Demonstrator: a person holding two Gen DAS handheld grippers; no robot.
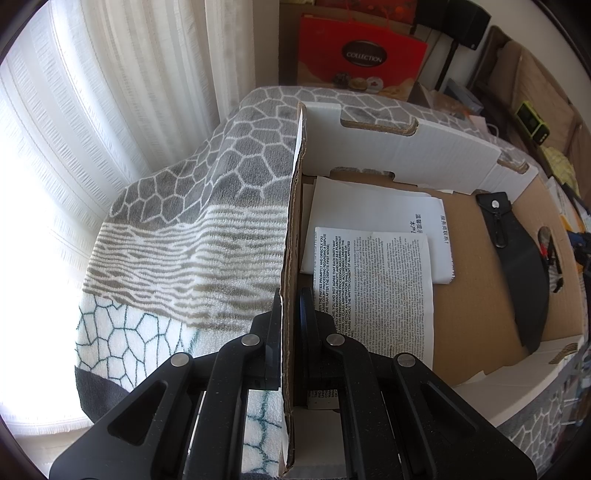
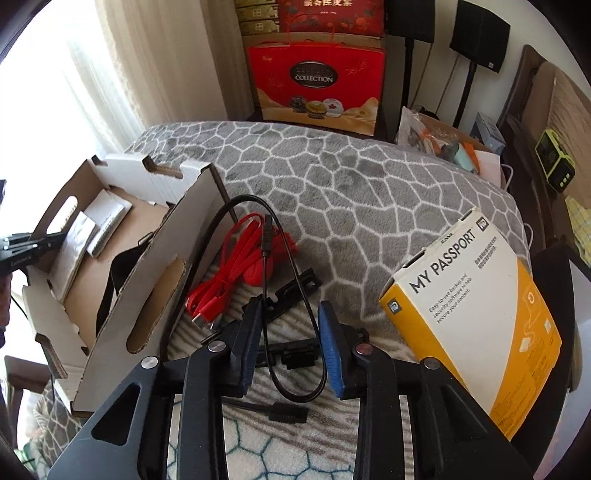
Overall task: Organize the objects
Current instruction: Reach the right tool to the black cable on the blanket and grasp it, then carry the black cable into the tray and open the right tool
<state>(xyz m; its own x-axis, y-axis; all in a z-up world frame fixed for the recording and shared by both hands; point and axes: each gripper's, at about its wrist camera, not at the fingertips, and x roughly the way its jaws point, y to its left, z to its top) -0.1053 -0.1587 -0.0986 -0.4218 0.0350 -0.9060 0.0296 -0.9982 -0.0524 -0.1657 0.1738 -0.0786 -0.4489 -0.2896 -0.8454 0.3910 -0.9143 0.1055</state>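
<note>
An open cardboard box (image 1: 476, 291) lies on a patterned blanket (image 1: 207, 192). My left gripper (image 1: 290, 314) is shut on the box's left side wall (image 1: 291, 229). Inside lie printed paper sheets (image 1: 373, 280) and a black curved pouch (image 1: 524, 273). In the right wrist view the box (image 2: 147, 273) is at the left. My right gripper (image 2: 290, 343) is open over a black cable (image 2: 291, 266). A red cable (image 2: 229, 280) and black plastic clips (image 2: 295, 288) lie just beyond it. A white and yellow My Passport box (image 2: 480, 314) lies at the right.
Red gift bags (image 2: 317, 85) stand behind the blanket. A window curtain (image 1: 92, 110) is at the left. Clutter and a green device (image 2: 554, 166) sit at the right. Black speakers on stands (image 2: 476, 33) are at the back.
</note>
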